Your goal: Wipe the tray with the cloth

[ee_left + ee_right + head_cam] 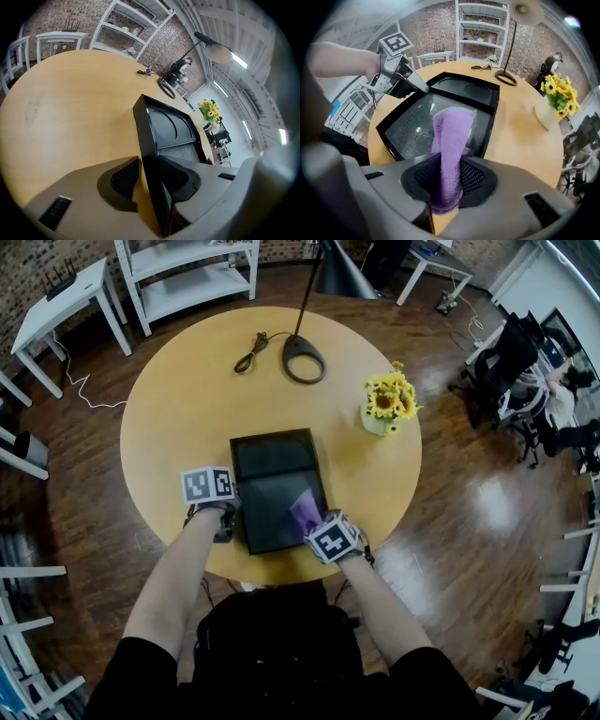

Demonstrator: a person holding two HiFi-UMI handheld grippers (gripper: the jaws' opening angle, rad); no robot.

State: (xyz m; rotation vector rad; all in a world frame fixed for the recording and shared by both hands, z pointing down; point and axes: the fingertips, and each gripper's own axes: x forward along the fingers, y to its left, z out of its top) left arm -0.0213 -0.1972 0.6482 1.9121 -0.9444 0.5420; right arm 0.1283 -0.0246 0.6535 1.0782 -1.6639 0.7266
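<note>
The left tool (146,178) is clamped on the rim of the black tray (173,126), likely to steady it on the bench (70,108). The right tool (443,180), closed on the purple cloth (451,136), lays it on the tray floor just ahead of its jaws. The left gripper view shows the pinched rim but no cloth; the right gripper view shows both.

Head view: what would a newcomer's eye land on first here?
The purple cloth stands out first, pinched in the right gripper and trailing over the black tray near the front edge of the round table. Next come the left gripper, clamped on the tray's left rim, and the yellow sunflowers off to the tray's right.
</note>
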